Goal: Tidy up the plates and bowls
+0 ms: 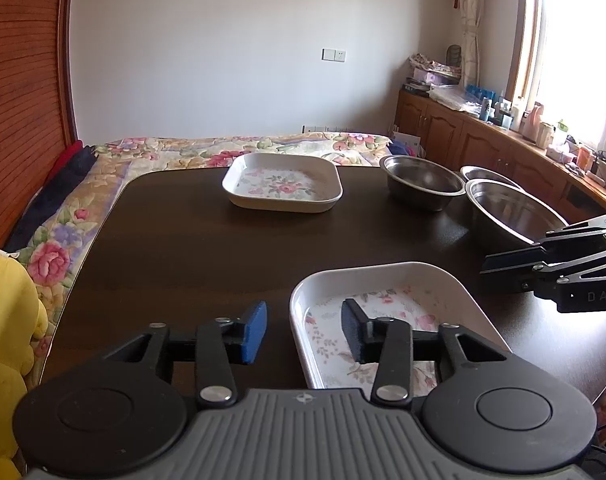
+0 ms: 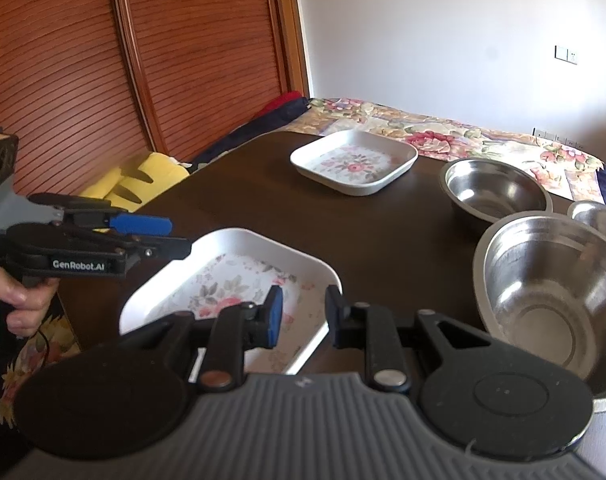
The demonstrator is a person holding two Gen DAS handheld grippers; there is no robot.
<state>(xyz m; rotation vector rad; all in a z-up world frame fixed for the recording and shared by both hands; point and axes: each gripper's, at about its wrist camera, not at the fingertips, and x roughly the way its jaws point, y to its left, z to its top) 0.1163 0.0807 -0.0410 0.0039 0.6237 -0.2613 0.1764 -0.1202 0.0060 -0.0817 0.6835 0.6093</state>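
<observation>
Both tools hover over the near floral dish on the dark bench, neither gripping anything.

The dark brown wooden bench (image 1: 175, 240) carries, far to near, a white square floral-print dish (image 1: 282, 182) at the far middle, three stainless steel bowls on the right with the biggest (image 2: 551, 292) nearest, and a second white rectangular floral-print dish (image 1: 383, 320) at the near edge. The left tool (image 1: 305, 330) is released, its jaws straddling that near dish's left rim, one pad outside and one inside. The right tool (image 2: 303, 316) is also released, its jaws astride the dish's right rim. The dish's long axis appears to run near to far, and I judge the left tool better set to close on it.
</observation>
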